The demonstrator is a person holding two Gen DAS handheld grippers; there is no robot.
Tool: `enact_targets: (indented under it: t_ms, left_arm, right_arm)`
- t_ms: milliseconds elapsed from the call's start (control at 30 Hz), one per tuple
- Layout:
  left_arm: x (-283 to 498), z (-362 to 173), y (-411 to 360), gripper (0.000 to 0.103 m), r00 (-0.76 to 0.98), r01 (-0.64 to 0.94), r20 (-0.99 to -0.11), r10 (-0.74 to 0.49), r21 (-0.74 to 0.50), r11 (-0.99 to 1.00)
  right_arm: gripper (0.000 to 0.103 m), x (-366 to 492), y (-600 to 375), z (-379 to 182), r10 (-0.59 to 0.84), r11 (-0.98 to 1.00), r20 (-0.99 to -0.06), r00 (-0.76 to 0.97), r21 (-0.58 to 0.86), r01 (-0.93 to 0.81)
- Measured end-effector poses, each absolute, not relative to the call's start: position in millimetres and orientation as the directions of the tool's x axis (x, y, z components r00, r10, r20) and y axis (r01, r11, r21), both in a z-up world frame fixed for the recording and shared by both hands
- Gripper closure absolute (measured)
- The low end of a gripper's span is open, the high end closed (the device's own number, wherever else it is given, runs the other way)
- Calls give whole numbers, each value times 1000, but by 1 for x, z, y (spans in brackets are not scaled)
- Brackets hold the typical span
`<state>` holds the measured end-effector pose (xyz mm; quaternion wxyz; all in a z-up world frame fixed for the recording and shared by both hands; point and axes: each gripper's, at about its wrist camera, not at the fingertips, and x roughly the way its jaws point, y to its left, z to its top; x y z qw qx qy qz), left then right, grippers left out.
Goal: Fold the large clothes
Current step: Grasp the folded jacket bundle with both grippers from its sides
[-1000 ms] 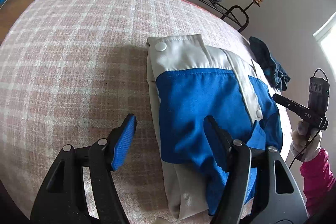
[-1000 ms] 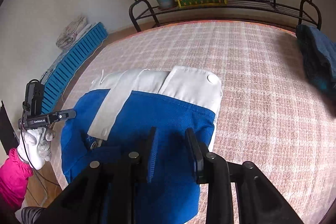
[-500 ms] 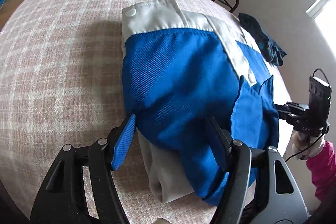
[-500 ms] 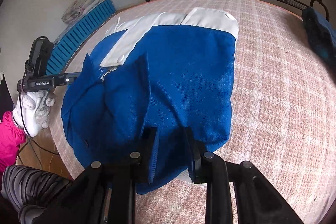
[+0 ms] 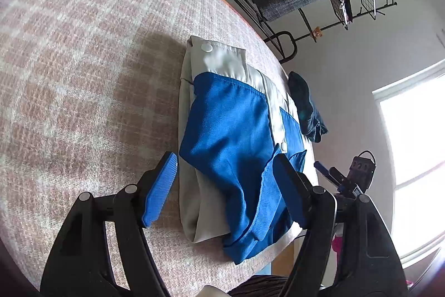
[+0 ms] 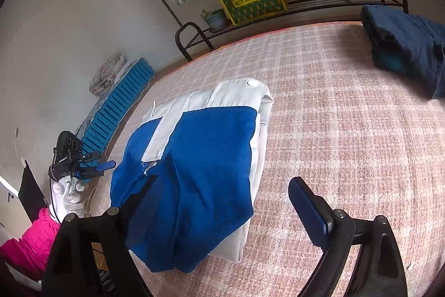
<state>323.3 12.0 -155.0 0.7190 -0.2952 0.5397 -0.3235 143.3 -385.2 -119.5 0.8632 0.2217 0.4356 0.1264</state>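
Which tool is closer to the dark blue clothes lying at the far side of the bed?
Right. The right tool has the dark blue clothes on its own side. The left tool stands across the blue and white jacket from them.

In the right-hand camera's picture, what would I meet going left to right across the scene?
Gloved hand holding the other gripper → blue slatted panel → blue and white garment → dark blue folded clothes.
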Motion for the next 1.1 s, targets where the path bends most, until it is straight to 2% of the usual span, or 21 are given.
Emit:
enact_targets:
  t_ms: [167, 467, 600, 700, 867, 1100]
  left_arm:
    - [338, -180, 0, 30, 164, 85, -556, -815, -815, 573]
    - [357, -211, -8, 30, 91, 16, -511, -855, -857, 514]
    - [365, -212, -12, 30, 35, 44, -513, -858, -857, 514]
    - [367, -208, -9, 30, 2, 54, -537, -844, -842, 536]
    - [378, -214, -15, 30, -26, 32, -500, -865, -866, 500]
    - [396, -204, -57, 30, -51, 121, -531, -846, -844, 523]
  right_arm:
    - [12, 161, -391, -147, 485, 825, -707, 515, 566, 1]
    - [18, 181, -394, -185, 620, 722, -660, 424, 691, 21]
    - [18, 189, -394, -189, 652, 696, -637, 410, 718, 9]
    - [26, 193, -393, -192, 677, 685, -635, 372, 729, -3]
    - [32, 208, -390, -205, 746, 612, -572, 341, 791, -12]
    - [32, 229, -362, -205, 751, 619, -568, 337, 783, -59]
